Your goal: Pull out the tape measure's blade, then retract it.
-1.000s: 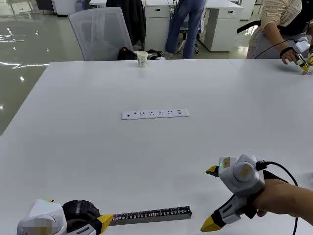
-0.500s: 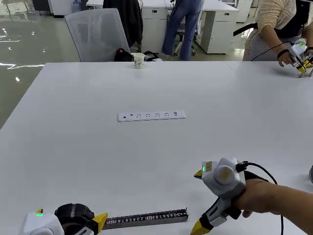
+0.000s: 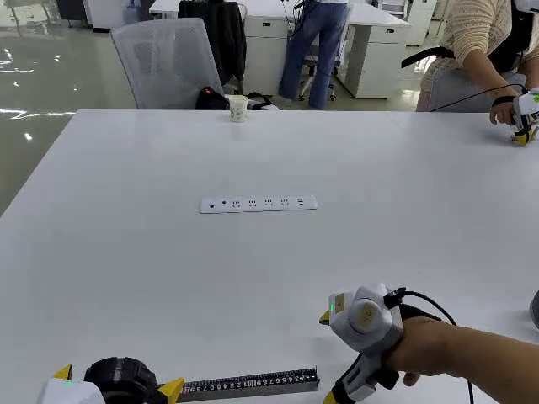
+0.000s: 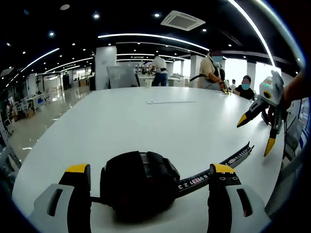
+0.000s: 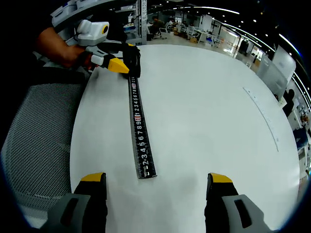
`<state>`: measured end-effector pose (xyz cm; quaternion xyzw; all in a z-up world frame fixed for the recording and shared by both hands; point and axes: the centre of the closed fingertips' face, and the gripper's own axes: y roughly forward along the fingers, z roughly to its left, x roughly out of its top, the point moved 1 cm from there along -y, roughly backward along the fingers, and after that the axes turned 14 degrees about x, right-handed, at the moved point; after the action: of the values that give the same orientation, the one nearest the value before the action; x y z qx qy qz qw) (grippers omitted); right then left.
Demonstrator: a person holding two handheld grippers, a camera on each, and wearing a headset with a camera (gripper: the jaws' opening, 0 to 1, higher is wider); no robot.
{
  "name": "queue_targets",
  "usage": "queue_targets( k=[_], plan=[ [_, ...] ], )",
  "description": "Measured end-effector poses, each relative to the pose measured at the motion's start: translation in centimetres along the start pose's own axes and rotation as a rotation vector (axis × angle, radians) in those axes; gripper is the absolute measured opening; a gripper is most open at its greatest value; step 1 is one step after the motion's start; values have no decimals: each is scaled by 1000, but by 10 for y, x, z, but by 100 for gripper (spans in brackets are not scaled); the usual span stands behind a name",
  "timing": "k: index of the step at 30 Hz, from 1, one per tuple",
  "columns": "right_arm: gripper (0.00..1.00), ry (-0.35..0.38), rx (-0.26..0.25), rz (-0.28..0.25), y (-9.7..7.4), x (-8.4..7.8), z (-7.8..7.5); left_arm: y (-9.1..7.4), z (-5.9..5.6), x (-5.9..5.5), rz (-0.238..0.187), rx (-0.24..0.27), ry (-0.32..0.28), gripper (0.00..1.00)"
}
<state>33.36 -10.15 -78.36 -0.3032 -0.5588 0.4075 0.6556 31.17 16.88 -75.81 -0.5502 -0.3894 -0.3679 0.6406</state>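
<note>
A black tape measure (image 3: 122, 379) lies at the table's near left edge, with its blade (image 3: 248, 385) drawn out to the right, flat on the white table (image 3: 253, 278). My left gripper (image 3: 118, 380) straddles the case. In the left gripper view the case (image 4: 138, 182) sits between the wide-apart jaws of the left gripper (image 4: 150, 169), and a gap shows on the blade's (image 4: 218, 167) side. My right gripper (image 3: 327, 358) is open just right of the blade's tip. In the right gripper view the blade's end (image 5: 145, 170) lies between the open jaws of the right gripper (image 5: 155, 177), untouched.
A white power strip (image 3: 258, 204) lies mid-table and a paper cup (image 3: 238, 107) stands at the far edge. A grey chair (image 3: 173, 59) is behind it. A person (image 3: 480, 42) works with other grippers at the far right corner. Something dark (image 3: 535, 307) pokes in at the right edge.
My right gripper has moved left and nearer, closing in on the blade's tip. The left gripper and the tape measure's case have stayed put. The head camera has tilted a little.
</note>
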Motion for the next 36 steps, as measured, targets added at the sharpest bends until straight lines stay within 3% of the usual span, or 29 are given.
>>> queue_targets(
  k=[15,26,36],
  plan=[
    [49,-42,74,23,11,3,9,-1,3,-6,54,8,-19,99],
    [31,-51,107,32,14,2,12,0,5,-5,36,11,-27,99],
    [20,-86,108,71,17,-2,11,0,4,-5,38,10,-35,99]
  ],
)
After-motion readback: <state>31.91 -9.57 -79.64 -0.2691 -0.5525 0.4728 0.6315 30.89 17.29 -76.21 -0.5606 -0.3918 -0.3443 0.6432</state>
